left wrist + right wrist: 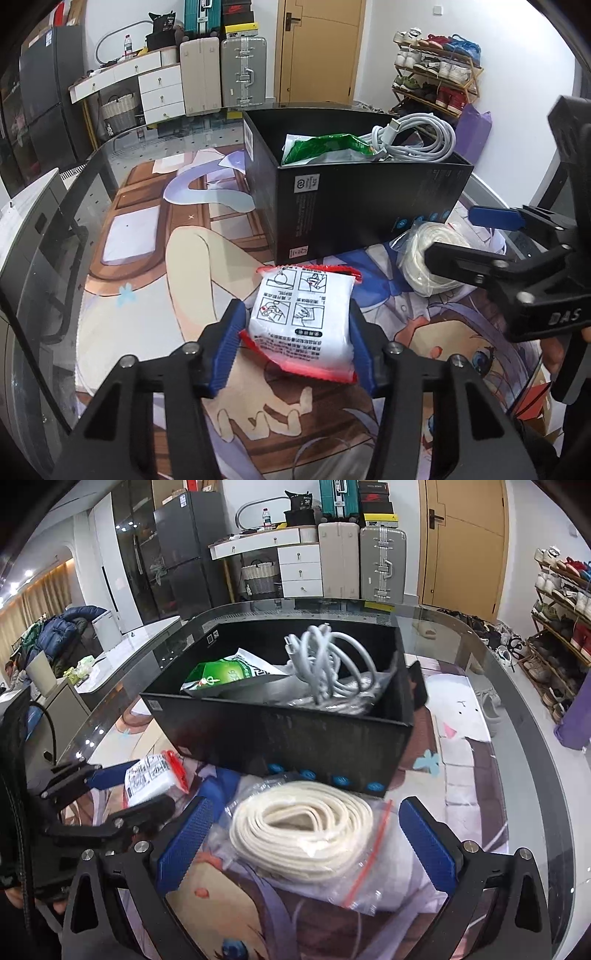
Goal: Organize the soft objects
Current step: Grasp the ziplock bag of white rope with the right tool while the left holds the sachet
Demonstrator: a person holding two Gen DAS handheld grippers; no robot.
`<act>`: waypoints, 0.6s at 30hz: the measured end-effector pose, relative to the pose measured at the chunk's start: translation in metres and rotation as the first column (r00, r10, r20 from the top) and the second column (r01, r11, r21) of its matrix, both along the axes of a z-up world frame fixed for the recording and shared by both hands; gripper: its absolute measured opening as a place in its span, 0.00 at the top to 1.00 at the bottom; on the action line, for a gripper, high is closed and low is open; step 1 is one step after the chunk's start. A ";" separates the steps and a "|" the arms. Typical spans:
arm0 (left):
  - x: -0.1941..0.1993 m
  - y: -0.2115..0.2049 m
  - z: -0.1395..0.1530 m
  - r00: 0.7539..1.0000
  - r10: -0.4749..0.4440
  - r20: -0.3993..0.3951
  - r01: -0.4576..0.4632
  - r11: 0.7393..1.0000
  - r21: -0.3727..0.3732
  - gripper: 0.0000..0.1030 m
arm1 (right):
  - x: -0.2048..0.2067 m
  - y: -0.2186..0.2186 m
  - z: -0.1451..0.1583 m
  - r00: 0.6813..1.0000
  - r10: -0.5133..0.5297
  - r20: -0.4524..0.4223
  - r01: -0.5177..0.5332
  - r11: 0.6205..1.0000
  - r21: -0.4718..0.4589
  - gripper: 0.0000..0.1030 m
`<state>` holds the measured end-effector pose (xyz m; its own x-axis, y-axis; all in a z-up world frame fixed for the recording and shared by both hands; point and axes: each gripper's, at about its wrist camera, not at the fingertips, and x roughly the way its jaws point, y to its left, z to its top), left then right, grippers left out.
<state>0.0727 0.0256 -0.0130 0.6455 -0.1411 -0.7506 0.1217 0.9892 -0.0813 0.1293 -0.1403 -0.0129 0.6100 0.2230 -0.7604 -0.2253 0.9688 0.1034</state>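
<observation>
Only the left wrist view shows the left gripper [295, 345] clamped on the white packet [301, 325] at six o'clock from the black box [354, 206], while the right wrist view shows the right gripper [306, 845] spread around the bagged white coil [303, 827] on the glass table [517, 709] facing a wooden door [465, 542].

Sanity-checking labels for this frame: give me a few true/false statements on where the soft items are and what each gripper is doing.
1. The left gripper is shut on the white pouch with red edges. True.
2. The black box is empty. False: it holds a green packet and a coiled white cable.
3. The right gripper is clamped on the bagged white strap roll. False: its jaws stand open, either side of the bag.
4. The strap roll lies on the table outside the box. True.
5. The pouch is already inside the box. False: it is in front of the box.
</observation>
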 end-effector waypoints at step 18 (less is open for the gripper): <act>0.000 -0.002 0.001 1.000 -0.003 0.001 0.003 1.000 0.011 0.49 | -0.001 0.002 -0.025 0.999 -0.007 -0.054 0.004 0.998 -0.060 0.01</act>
<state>0.0727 0.0236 -0.0117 0.6462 -0.1350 -0.7512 0.1245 0.9897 -0.0707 0.1280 -0.1387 -0.0382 0.5688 0.1725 -0.8041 -0.2155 0.9749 0.0568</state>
